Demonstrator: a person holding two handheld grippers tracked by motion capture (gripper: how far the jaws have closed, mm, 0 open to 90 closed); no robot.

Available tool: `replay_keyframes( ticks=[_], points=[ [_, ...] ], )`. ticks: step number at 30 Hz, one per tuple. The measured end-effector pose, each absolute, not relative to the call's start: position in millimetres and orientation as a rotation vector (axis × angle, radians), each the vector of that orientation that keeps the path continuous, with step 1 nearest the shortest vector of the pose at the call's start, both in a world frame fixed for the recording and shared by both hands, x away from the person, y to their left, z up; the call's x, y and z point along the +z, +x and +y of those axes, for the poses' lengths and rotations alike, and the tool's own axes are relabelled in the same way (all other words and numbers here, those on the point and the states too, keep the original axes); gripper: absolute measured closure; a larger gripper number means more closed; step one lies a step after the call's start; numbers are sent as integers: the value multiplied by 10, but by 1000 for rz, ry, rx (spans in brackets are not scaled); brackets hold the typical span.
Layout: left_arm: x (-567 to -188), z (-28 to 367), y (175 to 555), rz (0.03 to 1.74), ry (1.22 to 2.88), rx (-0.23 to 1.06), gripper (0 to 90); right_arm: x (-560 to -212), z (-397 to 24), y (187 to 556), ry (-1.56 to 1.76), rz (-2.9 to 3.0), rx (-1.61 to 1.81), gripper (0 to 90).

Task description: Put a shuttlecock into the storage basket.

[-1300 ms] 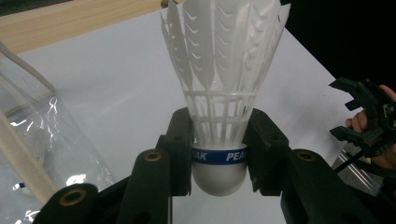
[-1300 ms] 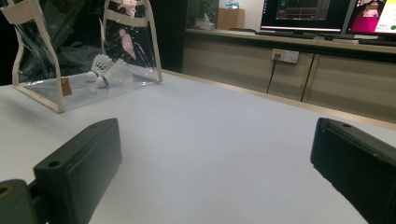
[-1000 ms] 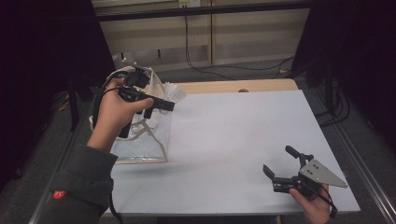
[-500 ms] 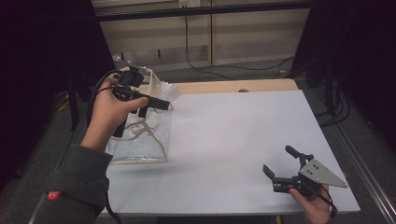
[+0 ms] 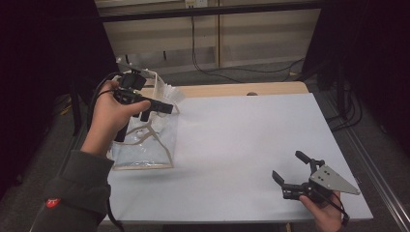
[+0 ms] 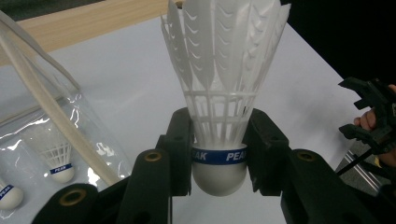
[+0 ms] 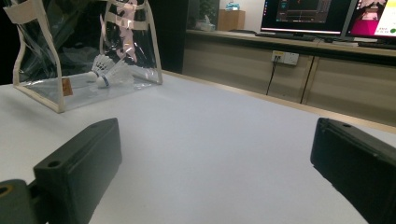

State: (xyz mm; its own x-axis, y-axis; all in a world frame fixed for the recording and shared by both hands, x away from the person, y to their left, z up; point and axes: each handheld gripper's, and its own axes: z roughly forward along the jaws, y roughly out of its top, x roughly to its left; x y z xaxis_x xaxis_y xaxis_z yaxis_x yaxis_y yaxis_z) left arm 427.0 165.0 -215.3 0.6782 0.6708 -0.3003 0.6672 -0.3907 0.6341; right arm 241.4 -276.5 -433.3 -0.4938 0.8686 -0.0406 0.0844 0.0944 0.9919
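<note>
At nine o'clock on the table, above the clear bag: left gripper clamped on a shuttlecock, lifted slightly higher than a second ago. Probably carrying it clear of the bag. At five o'clock: right gripper open, empty, unmoved.

Grey sleeve with a small red patch, perhaps a logo, black left claw, brass-coloured screws
</note>
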Motion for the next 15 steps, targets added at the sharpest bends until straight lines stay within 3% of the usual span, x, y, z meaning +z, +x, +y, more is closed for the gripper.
replay_keyframes(
  ticks=[15],
  points=[
    [-2116,1714,4279,1032,2121,19,649,-4331,-2765,2413,946,1694,1466,20]
  ],
)
